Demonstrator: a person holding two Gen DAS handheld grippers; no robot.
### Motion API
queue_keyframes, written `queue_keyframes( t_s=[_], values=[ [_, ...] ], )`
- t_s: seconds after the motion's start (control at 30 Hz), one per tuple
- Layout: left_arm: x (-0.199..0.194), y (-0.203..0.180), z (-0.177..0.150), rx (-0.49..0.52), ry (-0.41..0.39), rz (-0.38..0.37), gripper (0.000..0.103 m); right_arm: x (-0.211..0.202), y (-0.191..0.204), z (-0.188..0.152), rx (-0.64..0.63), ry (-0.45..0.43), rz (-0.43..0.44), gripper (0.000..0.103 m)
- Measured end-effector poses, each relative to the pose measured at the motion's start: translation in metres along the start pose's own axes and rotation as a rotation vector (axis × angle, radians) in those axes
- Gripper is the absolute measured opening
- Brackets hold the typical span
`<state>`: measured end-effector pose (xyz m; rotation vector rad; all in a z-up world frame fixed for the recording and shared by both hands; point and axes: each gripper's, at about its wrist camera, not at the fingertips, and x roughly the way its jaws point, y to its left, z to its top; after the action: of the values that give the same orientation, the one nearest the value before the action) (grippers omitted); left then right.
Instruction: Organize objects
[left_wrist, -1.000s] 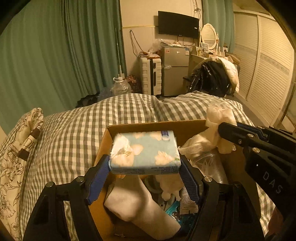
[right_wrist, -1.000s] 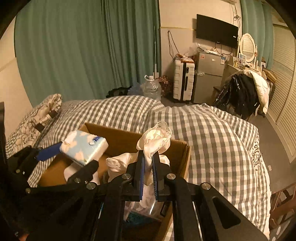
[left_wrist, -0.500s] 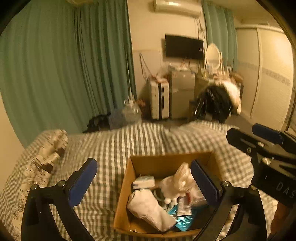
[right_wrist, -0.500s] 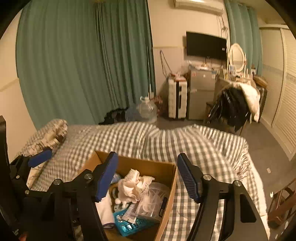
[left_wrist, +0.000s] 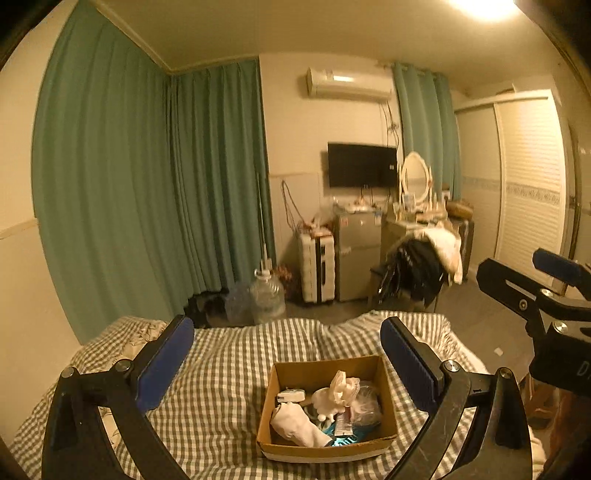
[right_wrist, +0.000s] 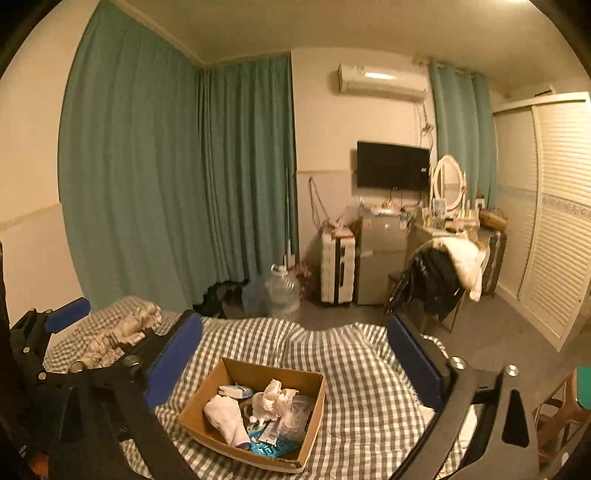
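- While raised above the grey-checked bed (left_wrist: 229, 373), the left gripper (left_wrist: 286, 363) has blue-padded fingers (left_wrist: 164, 363) spread wide, holding nothing.
- Right gripper (right_wrist: 295, 363): fingers likewise wide apart (empty).
- Open brown cardboard box (left_wrist: 291, 369) of jumbled items sits on the bed.

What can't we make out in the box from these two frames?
- Box floor: both views, covered by the pile inside the cardboard box.
- Tissue pack: print too small to read, both views.
- Teal item: half buried under the white cloth and a tube; identity unclear.
- Clear plastic item: contents indistinct, dim light.
- Box's near wall: left view, bottom partly cut off by the frame edge.
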<state>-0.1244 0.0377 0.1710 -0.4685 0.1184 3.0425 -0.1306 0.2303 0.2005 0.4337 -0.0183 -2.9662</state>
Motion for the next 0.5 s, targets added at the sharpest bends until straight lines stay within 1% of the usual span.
queue_keyframes(
  t_s=[0.1,0.2,0.33,0.43,0.5],
  values=[
    [-0.026,0.006,-0.005,-0.027,-0.04,-0.015,0.103,-0.027,0.001,-0.002,0.0,-0.018,-0.013,0.103],
    [-0.046,0.011,-0.017,-0.054,-0.07,-0.023,0.103,-0.05,0.0,-0.014,-0.001,-0.037,-0.035,0.103],
    [-0.063,0.014,-0.043,-0.071,-0.1,-0.012,0.103,-0.067,-0.003,-0.041,0.007,-0.036,-0.063,0.103],
    [-0.068,0.014,-0.072,-0.078,-0.104,0.008,0.103,-0.074,0.0,-0.069,-0.006,-0.053,-0.093,0.103],
    [-0.069,0.013,-0.095,-0.087,-0.104,0.032,0.103,-0.072,0.003,-0.093,-0.024,-0.061,-0.1,0.103]
  ],
)
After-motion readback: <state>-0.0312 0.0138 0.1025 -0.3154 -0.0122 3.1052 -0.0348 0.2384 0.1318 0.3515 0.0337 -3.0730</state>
